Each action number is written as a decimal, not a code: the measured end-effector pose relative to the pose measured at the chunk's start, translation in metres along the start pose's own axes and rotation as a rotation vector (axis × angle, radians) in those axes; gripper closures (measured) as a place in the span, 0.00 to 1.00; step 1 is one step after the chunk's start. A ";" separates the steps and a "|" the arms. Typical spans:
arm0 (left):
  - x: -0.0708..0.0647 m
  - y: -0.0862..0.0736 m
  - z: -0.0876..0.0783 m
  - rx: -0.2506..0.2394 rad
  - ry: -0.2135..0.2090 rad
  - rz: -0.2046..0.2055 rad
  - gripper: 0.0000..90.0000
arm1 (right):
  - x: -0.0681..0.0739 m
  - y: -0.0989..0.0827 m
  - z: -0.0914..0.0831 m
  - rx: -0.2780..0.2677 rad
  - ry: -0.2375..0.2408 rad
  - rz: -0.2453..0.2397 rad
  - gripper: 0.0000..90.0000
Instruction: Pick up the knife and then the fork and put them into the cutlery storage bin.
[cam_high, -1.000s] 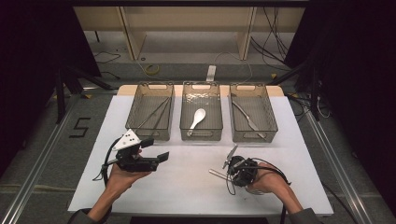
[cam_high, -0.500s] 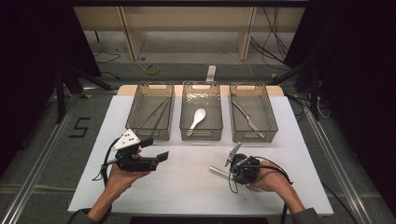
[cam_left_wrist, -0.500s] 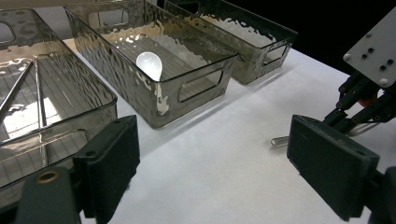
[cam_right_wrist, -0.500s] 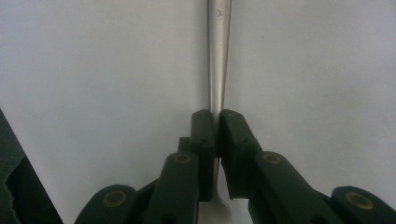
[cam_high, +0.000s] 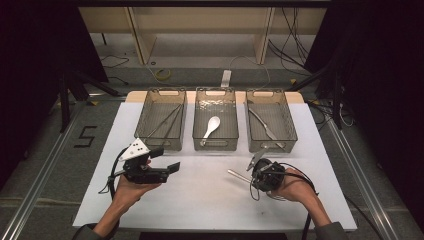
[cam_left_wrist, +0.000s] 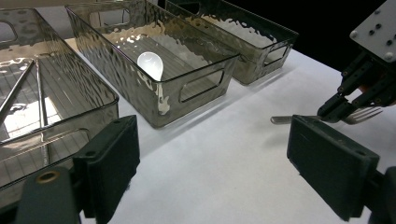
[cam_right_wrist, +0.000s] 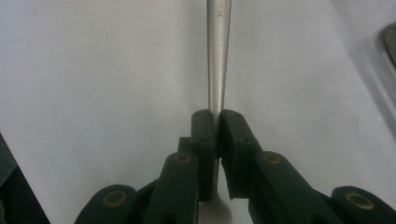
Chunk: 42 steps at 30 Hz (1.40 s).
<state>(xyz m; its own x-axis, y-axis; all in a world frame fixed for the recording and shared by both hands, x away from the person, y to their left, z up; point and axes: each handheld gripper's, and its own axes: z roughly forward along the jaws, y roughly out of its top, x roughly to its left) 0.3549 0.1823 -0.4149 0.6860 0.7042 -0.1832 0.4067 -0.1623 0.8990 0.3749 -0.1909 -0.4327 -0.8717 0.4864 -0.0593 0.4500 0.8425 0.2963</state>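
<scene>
The fork (cam_high: 239, 175) is held just above the white table (cam_high: 200, 200) at the near right, pinched at its neck by the right gripper (cam_high: 256, 176), whose jaws are clamped tight on the metal. Its handle sticks out toward nine o'clock, roughly level, and its tines (cam_left_wrist: 369, 113) trail back toward the person's right hand (cam_high: 295, 187). The handle's long axis runs across the table, while the three clear bins run lengthwise away at twelve o'clock. The right-hand bin (cam_high: 287, 127), with what looks like a knife (cam_high: 262, 124) inside, lies at about twelve to one o'clock from the fork and is nearest it; the middle bin (cam_high: 200, 127) holds a white spoon (cam_high: 211, 126), and the left bin (cam_high: 147, 125) thin sticks. I'd judge the handle must swing to twelve before dropping in. The left gripper (cam_high: 167, 169) waits at nine o'clock, jaws wide apart and holding nothing.
</scene>
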 end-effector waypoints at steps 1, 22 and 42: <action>0.000 0.000 0.000 0.000 -0.001 0.001 0.18 | -0.002 -0.001 -0.001 -0.004 0.001 -0.001 0.94; 0.000 0.001 -0.001 -0.017 -0.026 -0.001 0.18 | -0.034 -0.006 -0.029 -0.113 -0.076 0.069 0.94; 0.000 0.001 -0.001 -0.021 -0.025 -0.005 0.18 | -0.060 -0.004 -0.052 -0.188 -0.121 0.120 0.94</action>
<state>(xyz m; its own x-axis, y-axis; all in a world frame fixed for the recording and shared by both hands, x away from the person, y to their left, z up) 0.3544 0.1824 -0.4141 0.6988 0.6877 -0.1970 0.3974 -0.1442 0.9062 0.4151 -0.2353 -0.3809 -0.7799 0.6137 -0.1230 0.4946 0.7247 0.4798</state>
